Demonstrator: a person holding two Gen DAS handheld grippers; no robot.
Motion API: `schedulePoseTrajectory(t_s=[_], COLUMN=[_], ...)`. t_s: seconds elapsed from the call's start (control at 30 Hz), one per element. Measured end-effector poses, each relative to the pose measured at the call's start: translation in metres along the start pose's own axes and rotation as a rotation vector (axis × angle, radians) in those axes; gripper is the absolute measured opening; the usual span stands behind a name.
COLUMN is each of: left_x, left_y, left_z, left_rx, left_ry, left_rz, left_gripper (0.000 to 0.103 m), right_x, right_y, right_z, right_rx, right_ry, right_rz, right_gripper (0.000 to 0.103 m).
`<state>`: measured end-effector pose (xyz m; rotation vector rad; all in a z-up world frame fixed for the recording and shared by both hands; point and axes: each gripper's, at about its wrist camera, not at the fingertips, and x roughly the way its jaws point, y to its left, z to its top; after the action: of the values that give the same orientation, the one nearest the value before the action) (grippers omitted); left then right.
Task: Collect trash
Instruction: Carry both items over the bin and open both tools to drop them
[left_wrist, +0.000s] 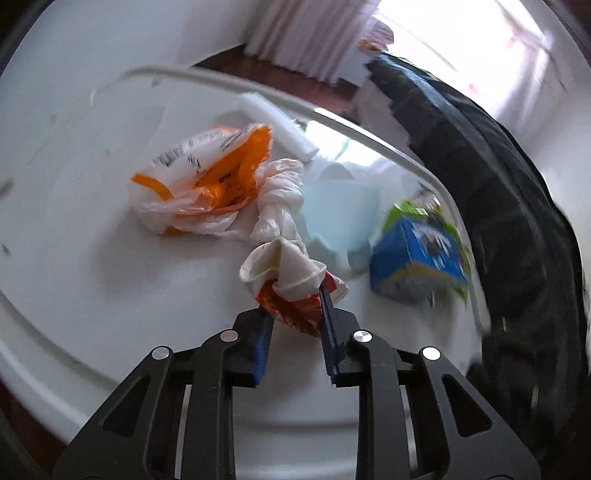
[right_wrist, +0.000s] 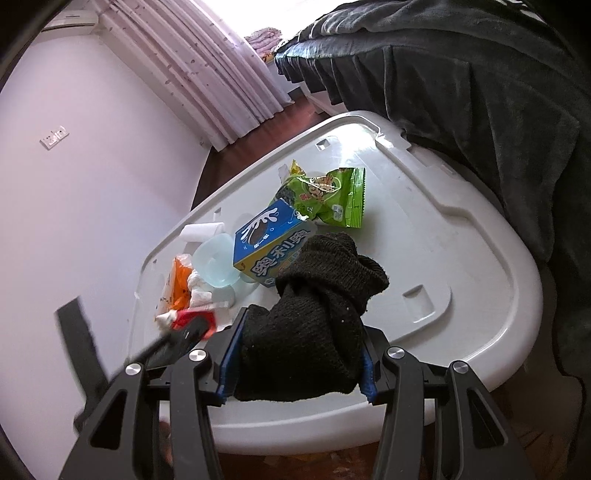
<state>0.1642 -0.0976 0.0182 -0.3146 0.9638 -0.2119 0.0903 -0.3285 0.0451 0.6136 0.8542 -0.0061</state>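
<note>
The left gripper (left_wrist: 293, 301) is clamped on a crumpled paper cup (left_wrist: 284, 275) with red-orange print, its blue pads (left_wrist: 263, 339) pressing the squashed wall from both sides just above the white lid (left_wrist: 74, 221) that serves as the work surface. The right gripper (right_wrist: 295, 363) is closed around a bundle of black knitted cloth (right_wrist: 317, 310), held low over the near edge of the same lid (whether that cloth is a bag for the rubbish or just another piece of it, I cannot tell). The rest of the trash lies in a loose cluster beyond the cup: an orange and white plastic bag (left_wrist: 199, 184), a knotted white plastic bag (left_wrist: 279, 199), a pale blue plastic cup (left_wrist: 340, 218), a white foam strip (left_wrist: 277, 123) by the far rim, a blue carton (right_wrist: 273, 247) and a green snack wrapper (right_wrist: 328, 195) behind it. To finish this pick well, the cup probably wants lifting straight up before any sideways travel, since its mouth lies just beside the knotted bag and could drag it along. The grip sits near the cup's base, so the crushed paper may slip; a firm squeeze and a slow lift look safest.
</note>
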Motion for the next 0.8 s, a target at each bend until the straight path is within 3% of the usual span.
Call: schedulePoseTrajectory(t_s=[0.1,0.23,0.37,0.57,0.8], left_x=[-0.014,-0.032,-0.062,-0.103,-0.137], left_y=[-0.002,0.01,0.024,0.037,0.047], left_z=[-0.009,-0.021,-0.037,-0.068,-0.119], left_rx=[0.102,0.141,0.203,0.313,0.416], left_ry=[-0.023,-0.011,-0.031,-0.048,-0.045], left_rz=[-0.004,-0.046,-0.04,0.021,0.096], left_gripper=[0.022,0.02,0.02,0.02,0.02], right_x=[0.0,0.001,0.002,-0.002,-0.012], right_y=[0.0,0.001,0.002,0.014,0.044], right_z=[0.0,-0.001,-0.003,-0.012,-0.038], right_rx=[0.0,-0.007,-0.018,-0.084,-0.263], right_ry=[-0.003,-0.005,0.001,-0.001,-0.037], right_rz=[0.002,0.0,-0.001,0.015,0.021], right_gripper=[0.05,0.05,0.05,0.05,0.05])
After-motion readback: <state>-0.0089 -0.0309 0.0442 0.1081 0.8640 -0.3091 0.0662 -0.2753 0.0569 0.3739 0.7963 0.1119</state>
